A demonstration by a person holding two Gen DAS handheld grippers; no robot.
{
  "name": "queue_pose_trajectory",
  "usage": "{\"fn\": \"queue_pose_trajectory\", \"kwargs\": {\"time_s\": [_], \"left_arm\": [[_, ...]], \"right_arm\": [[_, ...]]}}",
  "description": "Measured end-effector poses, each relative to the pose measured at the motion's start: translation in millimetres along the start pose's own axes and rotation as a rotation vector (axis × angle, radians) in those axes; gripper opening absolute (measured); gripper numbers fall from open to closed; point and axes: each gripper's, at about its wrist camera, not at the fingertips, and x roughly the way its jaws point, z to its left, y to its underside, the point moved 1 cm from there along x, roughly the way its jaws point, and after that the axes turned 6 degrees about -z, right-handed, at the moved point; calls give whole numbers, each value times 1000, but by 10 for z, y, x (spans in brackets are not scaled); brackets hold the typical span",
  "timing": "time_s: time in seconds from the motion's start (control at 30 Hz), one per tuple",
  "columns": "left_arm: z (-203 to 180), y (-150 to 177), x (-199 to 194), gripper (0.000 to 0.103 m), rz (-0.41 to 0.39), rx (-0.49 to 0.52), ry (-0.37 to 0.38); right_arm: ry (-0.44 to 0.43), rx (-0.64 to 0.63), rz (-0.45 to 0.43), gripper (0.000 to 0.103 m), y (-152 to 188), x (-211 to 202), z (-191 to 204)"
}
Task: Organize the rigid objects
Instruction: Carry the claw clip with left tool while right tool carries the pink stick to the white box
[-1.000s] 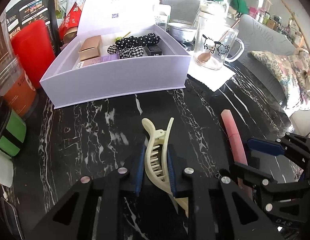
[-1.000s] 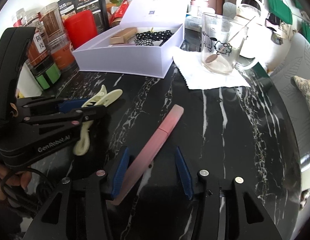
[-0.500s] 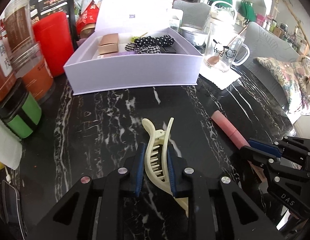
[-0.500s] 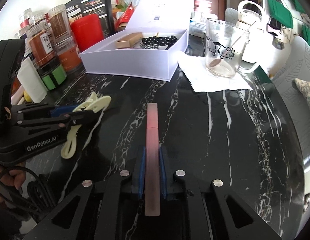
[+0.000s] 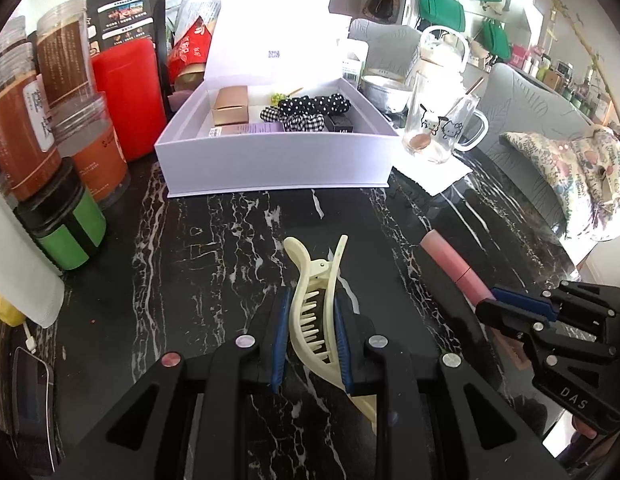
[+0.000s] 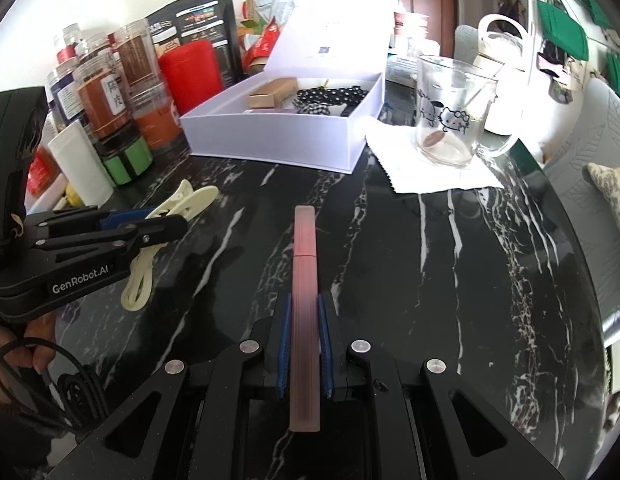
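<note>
The black marbled worktop (image 5: 214, 264) carries an open lilac box (image 5: 278, 160) at its far side, with a gold carton (image 5: 231, 110) and a dotted scrunchie (image 5: 315, 105) inside. Right of the box a glass mug (image 6: 453, 110) stands on a white napkin (image 6: 437, 174). Nearer, the left tongs (image 5: 311, 340) are clamped on a cream hair claw (image 5: 313, 300), and the right tongs (image 6: 305, 344) are clamped on a pink tube (image 6: 305, 280) that points toward the box.
</note>
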Motion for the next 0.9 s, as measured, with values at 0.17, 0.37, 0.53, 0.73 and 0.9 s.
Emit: {"fn": "queue_pose_trajectory", "kwargs": {"time_s": [0.17,0.37,0.53,0.73,0.9], "left_arm": [[15,4,-128,21,-25,-5,-18],[26,35,-276,21,-46,-15,-25],[34,-25,-405,21,-72,-7,-28],[57,-204,-555,21,-117,4,-25],[104,-325,-579,21,-132,4,-19]], "right_arm": [[5,-9,-14,13,-13,-52,50],[-9,-9,-20,13,-8,-98,110],[-22,-5,-40,13,-58,-168,172],[-25,-6,-75,13,-215,-262,224],[-21,-6,-99,13,-339,-306,251]]}}
